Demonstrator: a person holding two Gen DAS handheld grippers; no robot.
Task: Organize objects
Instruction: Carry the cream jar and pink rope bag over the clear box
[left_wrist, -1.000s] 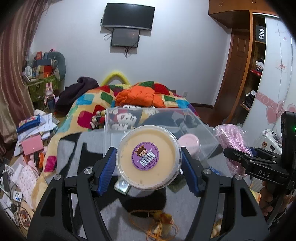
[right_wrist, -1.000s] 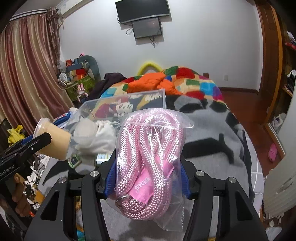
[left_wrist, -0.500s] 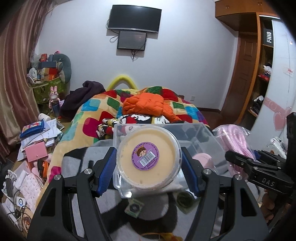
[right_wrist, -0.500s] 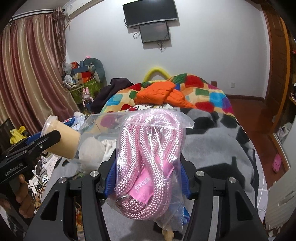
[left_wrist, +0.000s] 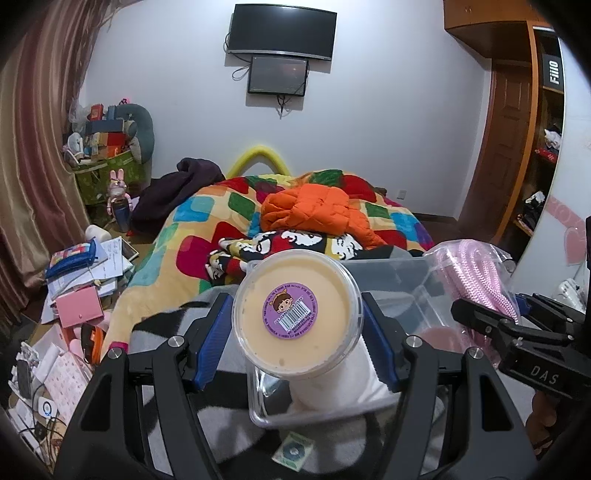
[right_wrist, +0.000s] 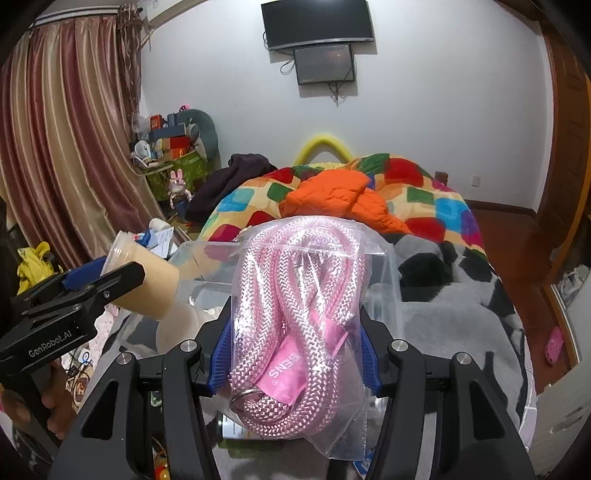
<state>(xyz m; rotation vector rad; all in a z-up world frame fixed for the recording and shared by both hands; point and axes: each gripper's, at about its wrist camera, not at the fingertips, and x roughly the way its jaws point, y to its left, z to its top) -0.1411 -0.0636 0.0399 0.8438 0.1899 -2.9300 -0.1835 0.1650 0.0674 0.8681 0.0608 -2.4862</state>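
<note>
- Bedroom clutter is surrounding the work area: a bed (left_wrist: 177, 258) with a patchwork quilt and an orange jacket (left_wrist: 314, 210), papers piled on the floor to the left, screens on the far wall.
- Sitting on the grey blanket (right_wrist: 454, 314) is a clear plastic bin (left_wrist: 402, 273), directly ahead of both grippers.
- Left gripper (left_wrist: 297, 328) is clamping a round tub (left_wrist: 297, 317) of pale cream by its side walls, lid facing the camera, just above the bin's near edge.
- Judgement: the tub is looking rigid and moderately heavy; its smooth plastic wall may be slipping under a loose hold, so gripping mid-wall below the lid rim is appearing sound.
- Right gripper (right_wrist: 293, 350) is pinching a bagged pink rope (right_wrist: 295, 314) across its middle, at the bin's right side.
- Judgement: the rope is soft and light, the bag slick; the coils are sagging below the pads, so a mid-bundle hold is suiting it best.
</note>
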